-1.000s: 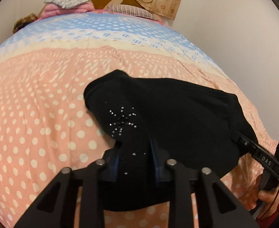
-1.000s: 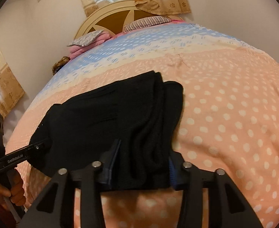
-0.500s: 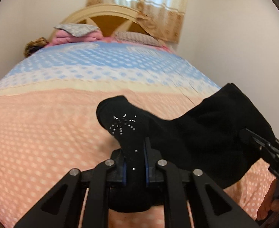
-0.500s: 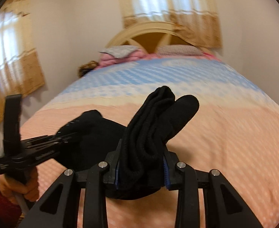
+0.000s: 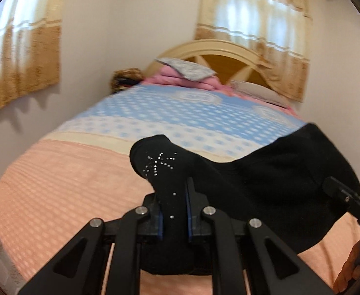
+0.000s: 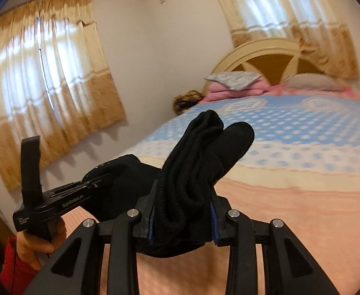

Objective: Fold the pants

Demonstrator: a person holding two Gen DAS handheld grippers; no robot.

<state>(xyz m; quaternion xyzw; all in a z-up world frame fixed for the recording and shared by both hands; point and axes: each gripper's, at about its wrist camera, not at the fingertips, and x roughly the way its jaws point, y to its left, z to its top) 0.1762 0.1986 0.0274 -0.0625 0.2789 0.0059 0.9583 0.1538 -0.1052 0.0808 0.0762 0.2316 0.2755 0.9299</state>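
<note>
The black pants (image 5: 266,184) hang lifted above the bed, stretched between both grippers. My left gripper (image 5: 173,211) is shut on a corner that bears a small star of rhinestones (image 5: 159,163). My right gripper (image 6: 182,216) is shut on a thick bunch of ribbed black fabric (image 6: 199,157), the pants' other end. In the right wrist view the left gripper (image 6: 91,184) shows at the left, held by a hand (image 6: 32,245) and gripping the same cloth. In the left wrist view the right gripper's body (image 5: 347,196) pokes in at the right edge.
Below lies the bed (image 5: 69,184), with a dotted spread that runs pink in front and blue further back. Pillows and a pink blanket (image 5: 187,73) pile against the cream headboard (image 6: 273,51). Curtained windows (image 6: 45,78) line the left and back walls. A red sleeve (image 6: 15,265) shows low left.
Both grippers have risen and tipped up, lifting the pants off the bedspread. The views now take in the windows and walls. The left jaws have narrowed on the cloth.
</note>
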